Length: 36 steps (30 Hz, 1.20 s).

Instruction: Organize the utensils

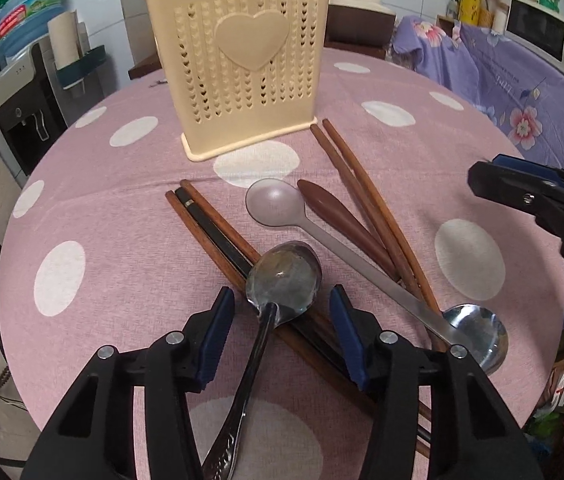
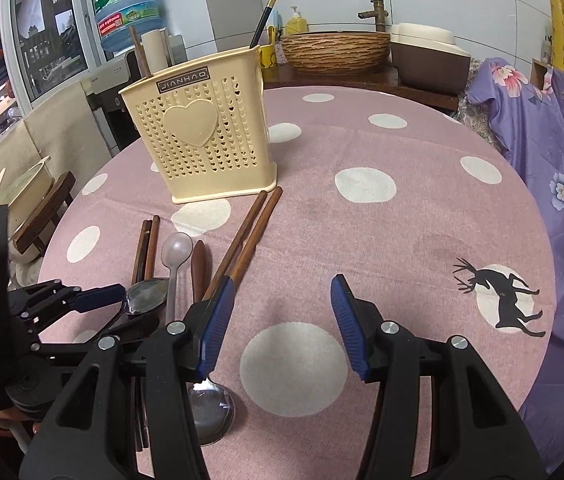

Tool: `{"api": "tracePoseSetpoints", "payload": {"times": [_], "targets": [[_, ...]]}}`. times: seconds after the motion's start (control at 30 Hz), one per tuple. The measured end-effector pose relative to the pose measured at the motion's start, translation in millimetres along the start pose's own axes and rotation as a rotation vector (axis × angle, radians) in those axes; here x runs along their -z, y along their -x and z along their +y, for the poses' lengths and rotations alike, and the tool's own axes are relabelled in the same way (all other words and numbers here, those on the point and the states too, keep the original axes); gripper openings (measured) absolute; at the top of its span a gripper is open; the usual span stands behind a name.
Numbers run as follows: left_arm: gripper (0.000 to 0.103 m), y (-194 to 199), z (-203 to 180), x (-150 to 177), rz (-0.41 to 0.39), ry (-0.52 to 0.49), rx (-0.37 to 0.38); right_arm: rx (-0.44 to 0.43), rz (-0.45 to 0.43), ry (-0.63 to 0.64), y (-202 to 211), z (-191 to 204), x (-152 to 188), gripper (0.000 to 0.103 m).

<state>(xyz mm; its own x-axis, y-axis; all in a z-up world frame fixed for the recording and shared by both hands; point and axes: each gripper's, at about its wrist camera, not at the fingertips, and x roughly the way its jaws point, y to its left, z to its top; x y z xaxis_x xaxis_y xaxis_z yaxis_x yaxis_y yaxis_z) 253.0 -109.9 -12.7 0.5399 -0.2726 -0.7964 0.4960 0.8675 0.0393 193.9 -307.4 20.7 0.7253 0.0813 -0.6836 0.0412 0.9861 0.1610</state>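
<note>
Left tongs [image 1: 282, 322] stand wide, pads either side of the steel spoon [image 1: 284, 280], not yet closed on it; right tongs [image 2: 282, 320] are also wide and empty, over bare cloth. The spoon lies bowl-up across crossed chopsticks [image 1: 217, 236] on the worktop [image 1: 121, 240], its handle running back under the left tongs. Being polished metal it looks stiff, fairly heavy and slippery, so the narrow neck just behind the bowl seems the surest hold; the rounded bowl would likely squirt out. Beside it lie a clear plastic spoon [image 1: 273, 204], probably light, a brown wooden spoon [image 1: 334, 212], more chopsticks [image 1: 362, 188] and a ladle [image 1: 478, 332]. Beyond stands the holder [image 1: 241, 64].
</note>
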Motion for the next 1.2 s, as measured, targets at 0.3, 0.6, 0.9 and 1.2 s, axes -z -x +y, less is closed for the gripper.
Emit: {"api": "tracePoseSetpoints", "payload": {"times": [0.3, 0.6, 0.9, 1.2], "targets": [[0.044, -7.7, -1.6, -13.3, 0.056, -0.032, 0.014, -0.012, 0.012, -0.008, -0.6, 1.0, 1.6, 0.051], [0.037, -9.5, -1.0, -17.8, 0.060, -0.012, 0.024, -0.028, 0.040, 0.004, -4.8, 5.8, -1.2, 0.051], [0.037, 42.4, 41.0, -22.7, -0.119, 0.165, 0.019, -0.109, 0.095, 0.123, -25.5, 38.2, -18.0, 0.051], [0.009, 85.3, 83.1, -40.1, -0.275, 0.303, 0.014, -0.200, 0.164, 0.308, -56.0, 91.5, -34.4, 0.051]]}}
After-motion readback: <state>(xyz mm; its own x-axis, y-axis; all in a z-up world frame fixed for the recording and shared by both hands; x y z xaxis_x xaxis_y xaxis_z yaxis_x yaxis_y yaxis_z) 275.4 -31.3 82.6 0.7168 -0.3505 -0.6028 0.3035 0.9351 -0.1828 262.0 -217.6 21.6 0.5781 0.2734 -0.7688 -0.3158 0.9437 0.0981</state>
